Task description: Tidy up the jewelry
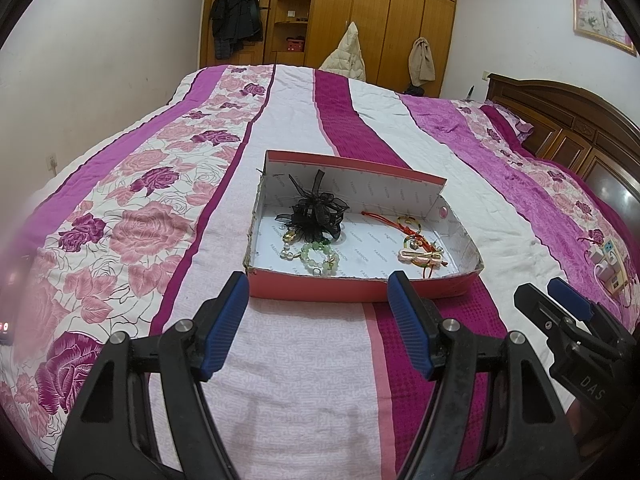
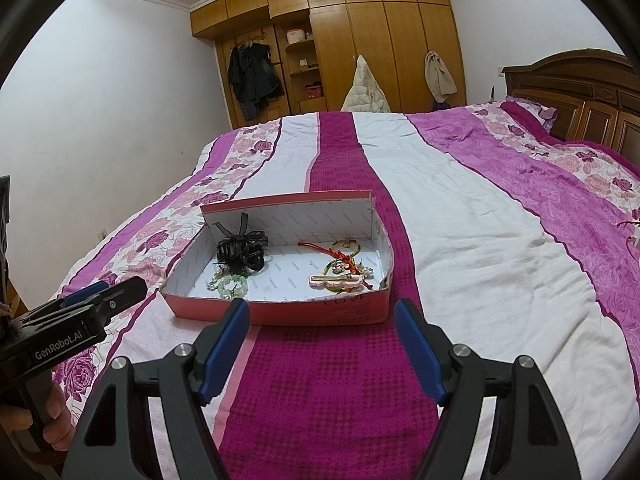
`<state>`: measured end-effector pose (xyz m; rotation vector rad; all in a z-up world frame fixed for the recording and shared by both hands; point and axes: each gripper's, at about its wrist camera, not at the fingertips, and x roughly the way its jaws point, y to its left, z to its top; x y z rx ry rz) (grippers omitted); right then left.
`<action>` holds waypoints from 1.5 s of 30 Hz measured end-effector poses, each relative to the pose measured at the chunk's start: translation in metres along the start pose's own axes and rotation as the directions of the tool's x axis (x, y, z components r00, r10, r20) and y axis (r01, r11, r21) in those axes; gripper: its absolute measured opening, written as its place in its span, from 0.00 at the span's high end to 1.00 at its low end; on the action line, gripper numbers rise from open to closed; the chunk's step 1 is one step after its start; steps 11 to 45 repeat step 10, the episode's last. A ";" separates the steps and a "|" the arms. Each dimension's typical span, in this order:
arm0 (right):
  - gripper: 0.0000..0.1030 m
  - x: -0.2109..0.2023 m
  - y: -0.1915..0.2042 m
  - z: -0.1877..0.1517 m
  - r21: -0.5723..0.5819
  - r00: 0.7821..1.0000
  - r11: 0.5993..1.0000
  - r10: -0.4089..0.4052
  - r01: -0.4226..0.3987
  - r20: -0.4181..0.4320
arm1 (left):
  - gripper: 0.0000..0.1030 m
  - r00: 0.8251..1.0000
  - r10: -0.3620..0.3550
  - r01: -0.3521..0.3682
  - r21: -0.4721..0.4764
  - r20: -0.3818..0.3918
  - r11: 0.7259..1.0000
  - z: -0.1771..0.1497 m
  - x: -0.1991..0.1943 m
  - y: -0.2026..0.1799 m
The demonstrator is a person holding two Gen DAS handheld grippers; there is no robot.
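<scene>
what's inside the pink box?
In the pink box: black ribbon hair clip, green bead bracelet, red cord with bangles, pink hair clip. Whatever lies under the ribbon is hidden.

- A shallow pink cardboard box [image 1: 320, 294] with a white printed lining is set on a bed covered by a purple, pink and white floral quilt [image 1: 132, 216].
- A black ribbon hair clip [image 1: 316, 212], a pale green bead bracelet [image 1: 320, 258] and a red corded charm [image 1: 404, 228] are held inside.
- The left hand-held gripper [image 1: 316, 292] is seen spread wide, just before the box's near wall.
- The right hand-held gripper [image 1: 560, 300] is seen at the right edge.
</scene>
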<state>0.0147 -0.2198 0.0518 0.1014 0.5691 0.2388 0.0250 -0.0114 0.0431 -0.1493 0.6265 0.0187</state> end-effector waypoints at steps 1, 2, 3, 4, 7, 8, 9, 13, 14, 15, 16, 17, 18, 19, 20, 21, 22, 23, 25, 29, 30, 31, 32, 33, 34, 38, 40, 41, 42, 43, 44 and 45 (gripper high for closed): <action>0.25 0.000 0.000 0.000 0.000 1.000 1.000 0.000 0.000 0.000 | 0.38 1.000 0.000 0.000 0.000 0.000 1.000 0.000 0.000 0.000; 0.25 0.000 0.000 0.000 -0.001 1.000 1.000 -0.001 0.001 0.001 | 0.38 1.000 0.000 0.000 0.000 0.000 1.000 0.000 0.000 0.000; 0.25 0.000 0.000 0.000 -0.001 1.000 1.000 -0.001 0.001 0.000 | 0.38 1.000 0.000 0.000 0.001 -0.001 1.000 0.000 0.000 0.000; 0.25 0.000 0.000 0.000 0.000 1.000 1.000 0.000 0.000 0.000 | 0.38 1.000 0.000 0.000 0.002 0.000 1.000 0.000 0.000 -0.001; 0.25 0.000 0.000 0.000 -0.003 1.000 1.000 -0.002 0.002 0.000 | 0.38 1.000 -0.001 0.001 0.000 -0.001 1.000 0.000 0.000 -0.001; 0.25 0.000 0.000 0.000 -0.003 1.000 1.000 -0.002 0.002 0.001 | 0.38 1.000 -0.001 0.001 0.000 -0.002 1.000 0.000 0.000 -0.001; 0.25 0.000 0.000 0.000 -0.002 1.000 1.000 0.000 0.000 0.001 | 0.38 1.000 -0.002 0.002 0.002 -0.002 1.000 0.001 0.000 -0.002; 0.25 0.000 0.000 0.000 -0.001 1.000 1.000 0.001 -0.001 0.000 | 0.38 1.000 -0.002 0.002 0.004 -0.002 1.000 0.001 0.000 -0.003; 0.25 0.000 0.000 0.000 -0.001 1.000 1.000 0.001 -0.001 0.000 | 0.38 1.000 -0.002 0.002 0.004 -0.002 1.000 0.001 0.000 -0.003; 0.25 0.000 0.000 0.000 -0.001 1.000 1.000 0.001 -0.001 0.000 | 0.38 1.000 -0.002 0.002 0.004 -0.002 1.000 0.001 0.000 -0.003; 0.25 0.000 0.000 0.000 -0.001 1.000 1.000 0.001 -0.001 0.000 | 0.38 1.000 -0.002 0.002 0.004 -0.002 1.000 0.001 0.000 -0.003; 0.25 0.000 0.000 0.000 -0.001 1.000 1.000 0.001 -0.001 0.000 | 0.38 1.000 -0.002 0.002 0.004 -0.002 1.000 0.001 0.000 -0.003; 0.25 0.000 0.000 0.000 -0.001 1.000 1.000 0.001 -0.001 0.000 | 0.38 1.000 -0.002 0.002 0.004 -0.002 1.000 0.001 0.000 -0.003; 0.25 0.000 0.000 0.000 -0.001 1.000 1.000 0.001 -0.001 0.000 | 0.38 1.000 -0.002 0.002 0.004 -0.002 1.000 0.001 0.000 -0.003; 0.25 0.000 0.000 0.000 -0.001 1.000 1.000 0.001 -0.001 0.000 | 0.38 1.000 -0.002 0.002 0.004 -0.002 1.000 0.001 0.000 -0.003; 0.25 0.000 0.000 0.000 -0.001 1.000 1.000 0.001 -0.001 0.000 | 0.38 1.000 -0.002 0.002 0.004 -0.002 1.000 0.001 0.000 -0.003; 0.25 0.000 0.000 0.000 -0.001 1.000 1.000 0.001 -0.001 0.000 | 0.38 1.000 -0.002 0.002 0.004 -0.002 1.000 0.001 0.000 -0.003; 0.25 0.000 0.000 0.000 -0.001 1.000 1.000 0.001 -0.001 0.000 | 0.38 1.000 -0.002 0.002 0.004 -0.002 1.000 0.001 0.000 -0.003; 0.25 0.000 0.000 0.000 -0.001 1.000 1.000 0.001 -0.001 0.000 | 0.38 1.000 -0.002 0.002 0.004 -0.002 1.000 0.001 0.000 -0.003; 0.25 0.000 0.000 0.000 -0.001 1.000 1.000 0.001 -0.001 0.000 | 0.38 1.000 -0.002 0.002 0.004 -0.002 1.000 0.001 0.000 -0.003; 0.25 0.000 0.000 0.000 -0.001 1.000 1.000 0.001 -0.001 0.000 | 0.38 1.000 -0.002 0.002 0.004 -0.002 1.000 0.001 0.000 -0.003; 0.25 0.000 0.000 0.000 -0.001 1.000 1.000 0.001 -0.001 0.000 | 0.38 1.000 -0.002 0.002 0.004 -0.002 1.000 0.001 0.000 -0.003; 0.25 0.000 0.000 0.000 -0.001 1.000 1.000 0.001 -0.001 0.000 | 0.38 1.000 -0.002 0.002 0.004 -0.002 1.000 0.001 0.000 -0.003; 0.25 0.000 0.000 0.000 -0.001 1.000 1.000 0.001 -0.001 0.000 | 0.38 1.000 -0.002 0.002 0.004 -0.002 1.000 0.001 0.000 -0.003; 0.25 0.000 0.000 0.000 -0.001 1.000 1.000 0.001 -0.001 0.000 | 0.38 1.000 -0.002 0.002 0.004 -0.002 1.000 0.001 0.000 -0.003; 0.25 0.000 0.000 0.000 -0.001 1.000 1.000 0.001 -0.001 0.000 | 0.38 1.000 -0.002 0.002 0.004 -0.002 1.000 0.001 0.000 -0.003; 0.25 0.000 0.000 0.000 -0.001 1.000 1.000 0.001 -0.001 0.000 | 0.38 1.000 -0.002 0.002 0.004 -0.002 1.000 0.001 0.000 -0.003; 0.25 0.000 0.000 0.000 -0.001 1.000 1.000 0.001 -0.001 0.000 | 0.38 1.000 -0.002 0.002 0.004 -0.002 1.000 0.001 0.000 -0.003; 0.25 0.000 0.000 0.000 -0.001 1.000 1.000 0.001 -0.001 0.000 | 0.38 1.000 -0.002 0.002 0.004 -0.002 1.000 0.001 0.000 -0.003; 0.25 0.000 0.000 0.000 -0.001 1.000 1.000 0.001 -0.001 0.000 | 0.38 1.000 -0.002 0.002 0.004 -0.002 1.000 0.001 0.000 -0.003; 0.25 0.000 0.000 0.000 -0.001 1.000 1.000 0.001 -0.001 0.000 | 0.38 1.000 -0.002 0.002 0.004 -0.002 1.000 0.001 0.000 -0.003; 0.25 0.000 0.000 0.000 -0.001 1.000 1.000 0.001 -0.001 0.000 | 0.38 1.000 -0.002 0.002 0.004 -0.002 1.000 0.001 0.000 -0.003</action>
